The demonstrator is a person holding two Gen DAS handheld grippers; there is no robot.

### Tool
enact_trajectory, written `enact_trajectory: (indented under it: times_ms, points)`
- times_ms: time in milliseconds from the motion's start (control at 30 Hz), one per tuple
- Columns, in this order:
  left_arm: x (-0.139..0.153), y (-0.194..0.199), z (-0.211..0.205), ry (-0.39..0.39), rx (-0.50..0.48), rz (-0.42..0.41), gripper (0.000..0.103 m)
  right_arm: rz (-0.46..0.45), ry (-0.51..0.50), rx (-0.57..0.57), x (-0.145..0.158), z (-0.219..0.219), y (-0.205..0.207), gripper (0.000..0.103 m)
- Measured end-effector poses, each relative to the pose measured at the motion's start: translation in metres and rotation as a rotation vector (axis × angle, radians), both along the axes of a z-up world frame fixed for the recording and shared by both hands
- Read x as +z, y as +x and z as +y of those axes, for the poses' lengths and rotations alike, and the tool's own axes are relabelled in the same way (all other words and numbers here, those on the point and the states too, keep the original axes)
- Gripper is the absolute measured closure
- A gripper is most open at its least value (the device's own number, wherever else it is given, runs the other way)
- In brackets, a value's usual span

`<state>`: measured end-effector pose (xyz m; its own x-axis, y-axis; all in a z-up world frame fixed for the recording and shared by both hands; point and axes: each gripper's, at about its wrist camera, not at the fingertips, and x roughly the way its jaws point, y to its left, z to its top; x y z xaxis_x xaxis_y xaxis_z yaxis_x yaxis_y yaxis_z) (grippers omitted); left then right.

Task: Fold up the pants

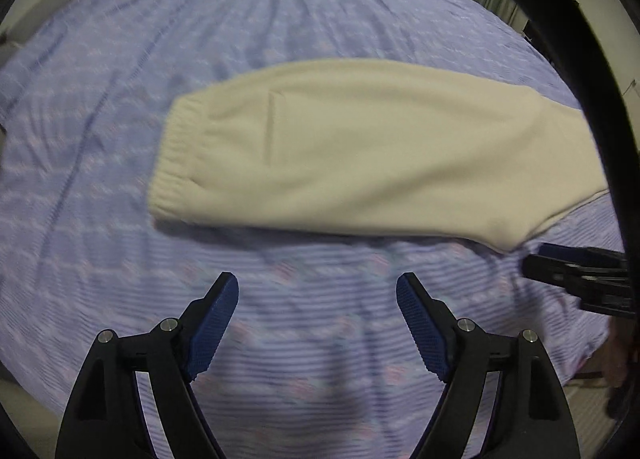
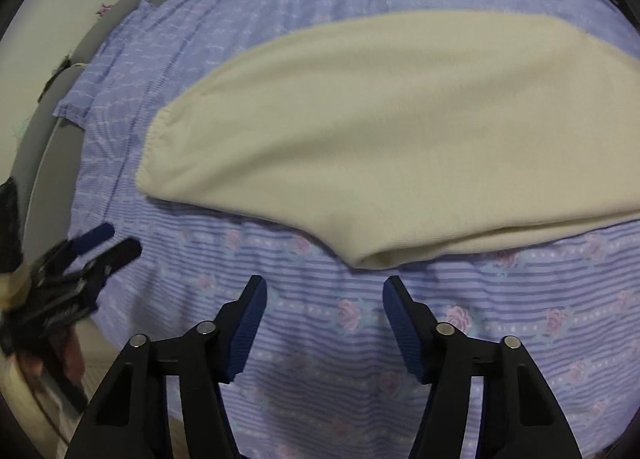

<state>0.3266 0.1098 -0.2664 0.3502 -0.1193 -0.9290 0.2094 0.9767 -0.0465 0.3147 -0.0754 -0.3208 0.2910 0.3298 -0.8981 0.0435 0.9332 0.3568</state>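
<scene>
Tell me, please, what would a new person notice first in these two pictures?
The cream pants catch the eye first: they lie flat across the middle of the purple striped bedsheet, elastic waistband to the left in the left wrist view. Next come the open left gripper and right gripper, both empty and just short of the near edge.

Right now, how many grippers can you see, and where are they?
2. The left gripper hovers open over the bedsheet near the pants waistband; the right gripper, also open, hovers by the pants' other end.
</scene>
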Motion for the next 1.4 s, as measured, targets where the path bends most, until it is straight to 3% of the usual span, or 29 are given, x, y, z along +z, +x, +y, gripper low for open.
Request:
enact_trajectory:
  times_ms: [133,200,400,500,567,667,867,967,1100,1300,1400]
  points:
    - [-0.004,0.004,-0.011,-0.013,0.017,0.013,0.022,0.015,0.012,0.016,-0.018,0.003,0.012,0.045]
    - [-0.002,0.006,-0.012,-0.014,0.023,0.012,0.022,0.04,0.023,0.022,-0.027,0.005,0.019,0.05]
    - [0.006,0.015,-0.004,-0.01,0.039,-0.017,0.022,-0.04,0.0,0.039,-0.011,0.011,0.028,0.051]
    - [0.004,0.016,0.001,-0.019,0.051,-0.003,0.022,-0.005,-0.02,0.055,-0.026,0.013,0.036,0.051]
    - [0.003,0.013,0.0,-0.021,0.052,0.007,0.022,0.027,-0.041,0.07,-0.037,0.015,0.037,0.058]
    - [0.004,0.004,-0.001,-0.029,0.044,0.013,0.022,0.006,-0.097,0.094,-0.032,0.019,0.03,0.086]
    - [0.003,-0.009,0.0,-0.036,0.043,0.051,0.022,0.042,-0.14,0.099,-0.031,0.022,0.02,0.089]
    - [0.01,-0.012,-0.003,-0.029,0.025,0.044,0.022,0.043,-0.125,0.066,-0.02,0.017,0.019,0.086]
    - [0.034,-0.016,-0.013,-0.027,-0.014,0.002,0.022,0.024,-0.094,-0.001,0.016,0.005,-0.002,0.054]
    - [0.084,-0.034,-0.038,-0.046,-0.096,-0.094,0.022,-0.096,-0.093,-0.156,0.098,-0.03,-0.058,0.042]
    - [0.11,-0.051,-0.056,-0.071,-0.151,-0.147,0.022,-0.168,-0.109,-0.215,0.138,-0.051,-0.083,0.042]
